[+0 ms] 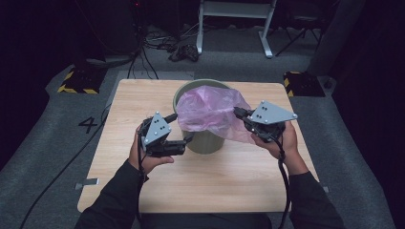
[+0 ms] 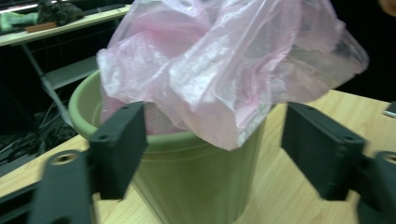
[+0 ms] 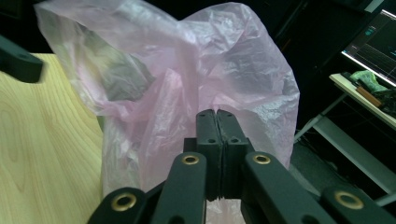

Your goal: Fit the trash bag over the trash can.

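Observation:
A green bin (image 1: 205, 141) stands in the middle of the wooden table (image 1: 143, 186). A crumpled pink plastic bag (image 1: 210, 109) sits in its mouth and spills over the rim. My right gripper (image 1: 239, 113) is at the bin's right side, shut on a fold of the bag (image 3: 224, 70); its jaws (image 3: 216, 122) meet with film pinched between them. My left gripper (image 1: 180, 128) is at the bin's left front and open. In the left gripper view its jaws (image 2: 215, 126) stand wide apart before the bin (image 2: 196, 182), with the bag's hanging edge (image 2: 224, 126) between them, untouched.
The table's far edge lies just behind the bin. Beyond it the floor holds cables (image 1: 181, 50), a white frame's legs (image 1: 267, 47) and yellow-black striped feet (image 1: 76, 86). Bare tabletop lies on the near side (image 1: 215, 186).

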The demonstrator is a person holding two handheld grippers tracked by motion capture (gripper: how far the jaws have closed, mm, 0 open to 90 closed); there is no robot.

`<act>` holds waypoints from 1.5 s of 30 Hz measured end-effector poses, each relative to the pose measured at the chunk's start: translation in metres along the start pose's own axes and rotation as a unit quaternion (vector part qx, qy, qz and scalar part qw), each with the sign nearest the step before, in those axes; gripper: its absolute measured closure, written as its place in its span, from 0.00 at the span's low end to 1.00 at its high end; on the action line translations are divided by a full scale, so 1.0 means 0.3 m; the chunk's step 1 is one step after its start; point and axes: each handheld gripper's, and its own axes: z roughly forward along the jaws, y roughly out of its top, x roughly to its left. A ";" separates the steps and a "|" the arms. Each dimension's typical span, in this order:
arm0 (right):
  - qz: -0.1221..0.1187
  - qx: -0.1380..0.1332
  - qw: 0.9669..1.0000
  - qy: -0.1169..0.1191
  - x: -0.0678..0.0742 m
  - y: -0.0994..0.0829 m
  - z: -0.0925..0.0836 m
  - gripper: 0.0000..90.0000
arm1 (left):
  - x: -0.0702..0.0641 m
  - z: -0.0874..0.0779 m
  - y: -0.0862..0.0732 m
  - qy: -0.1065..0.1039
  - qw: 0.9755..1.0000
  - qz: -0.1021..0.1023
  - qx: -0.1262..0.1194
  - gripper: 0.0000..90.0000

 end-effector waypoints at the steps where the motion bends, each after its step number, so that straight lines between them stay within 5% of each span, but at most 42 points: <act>1: 0.001 -0.001 1.000 -0.002 0.000 0.000 -0.002 0.96 | 0.001 0.002 0.003 0.012 1.000 0.005 0.000 0.35; 4: 0.005 -0.008 1.000 -0.004 0.000 -0.001 -0.012 0.85 | 0.012 -0.001 0.008 0.034 0.999 0.009 -0.014 0.55; 6: 0.010 -0.016 1.000 -0.006 -0.002 -0.001 -0.020 0.66 | 0.026 -0.002 0.011 0.038 0.999 0.007 -0.018 0.63; 9: 0.021 -0.023 0.999 -0.009 -0.007 0.001 -0.029 0.49 | 0.045 0.000 0.014 0.043 0.999 0.005 -0.016 0.68; 15: 0.021 -0.013 0.999 -0.029 -0.024 0.000 -0.022 0.39 | 0.054 -0.004 0.015 0.040 0.999 0.024 -0.017 0.79; 19: 0.026 -0.002 0.999 -0.035 -0.039 -0.007 -0.007 0.56 | 0.065 -0.005 0.021 0.030 0.999 0.040 -0.015 0.93; 22: 0.011 -0.001 0.999 -0.040 -0.039 -0.006 -0.006 0.83 | 0.075 -0.014 0.030 0.023 0.999 0.047 -0.016 0.97; 28: -0.002 0.008 0.999 -0.033 -0.036 0.002 -0.005 1.00 | 0.096 -0.049 0.043 0.023 0.999 0.037 -0.029 0.90; 31: -0.004 0.011 1.000 -0.029 -0.027 0.014 -0.002 1.00 | 0.085 -0.062 0.046 0.026 0.999 0.037 -0.025 0.60; 34: -0.003 0.011 1.000 -0.023 -0.018 0.029 0.000 1.00 | 0.050 -0.082 0.040 0.028 0.998 0.044 -0.041 0.43; 39: -0.004 0.017 0.999 -0.029 -0.005 0.053 0.001 1.00 | -0.022 -0.138 0.033 0.002 0.996 0.064 -0.067 0.37; 45: -0.002 0.023 0.999 -0.028 -0.002 0.061 0.005 1.00 | -0.116 -0.155 0.029 -0.043 0.992 0.095 -0.067 0.37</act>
